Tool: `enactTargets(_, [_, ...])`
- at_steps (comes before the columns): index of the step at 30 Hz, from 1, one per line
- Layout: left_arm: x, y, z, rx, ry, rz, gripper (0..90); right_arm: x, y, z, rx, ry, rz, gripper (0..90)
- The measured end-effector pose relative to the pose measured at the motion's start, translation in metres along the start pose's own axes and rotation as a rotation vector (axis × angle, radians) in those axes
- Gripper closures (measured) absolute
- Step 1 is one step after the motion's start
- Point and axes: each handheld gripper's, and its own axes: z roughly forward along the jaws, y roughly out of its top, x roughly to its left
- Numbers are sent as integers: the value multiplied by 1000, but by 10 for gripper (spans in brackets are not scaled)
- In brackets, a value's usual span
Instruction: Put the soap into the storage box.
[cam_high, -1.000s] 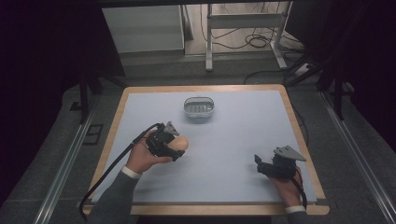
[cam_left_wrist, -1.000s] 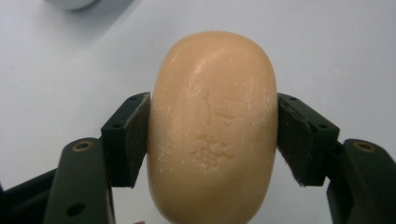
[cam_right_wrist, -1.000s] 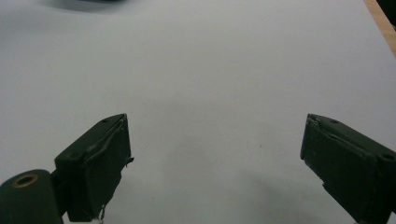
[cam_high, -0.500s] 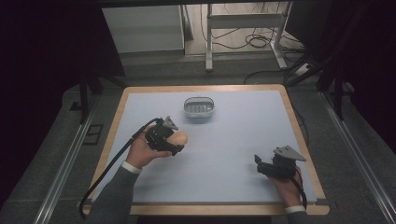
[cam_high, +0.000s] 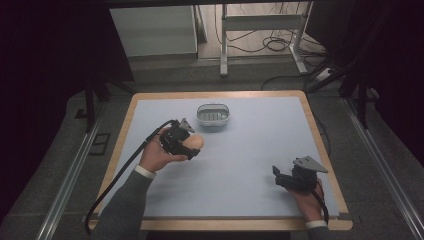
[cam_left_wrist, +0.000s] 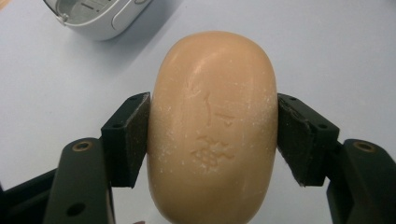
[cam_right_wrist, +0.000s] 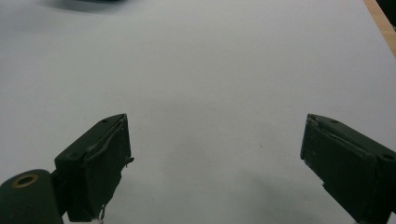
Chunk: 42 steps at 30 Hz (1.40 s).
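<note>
The soap (cam_left_wrist: 212, 126) sits squeezed between the left gripper's (cam_left_wrist: 212, 140) jaws, the dish (cam_high: 212, 115) above it looks empty, and the right gripper (cam_right_wrist: 217, 158) gapes wide, holding nothing.

Table (cam_high: 260, 165): pale blue top w/ wood rim; white soap dish (cam_high: 212, 116) sits near far edge, centre.
</note>
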Motion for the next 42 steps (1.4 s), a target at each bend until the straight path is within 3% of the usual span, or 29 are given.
enactTargets(9, [7,1,2,-18,-1,-19,320,0,0,0,0,-1,-1,84])
enactTargets(20, [10,12,4,-5,9,-3,320,0,0,0,-3,-4,-2,84])
enactTargets(28, [16,14,7,-10,7,-23,320,1,0,0,0,-7,-7,84])
enactTargets(38, [20,24,9,-7,14,-8,320,1,0,0,0,-9,-8,84])
enactTargets(42, [26,28,11,-10,-6,-20,320,1,0,0,1,-8,-8,84])
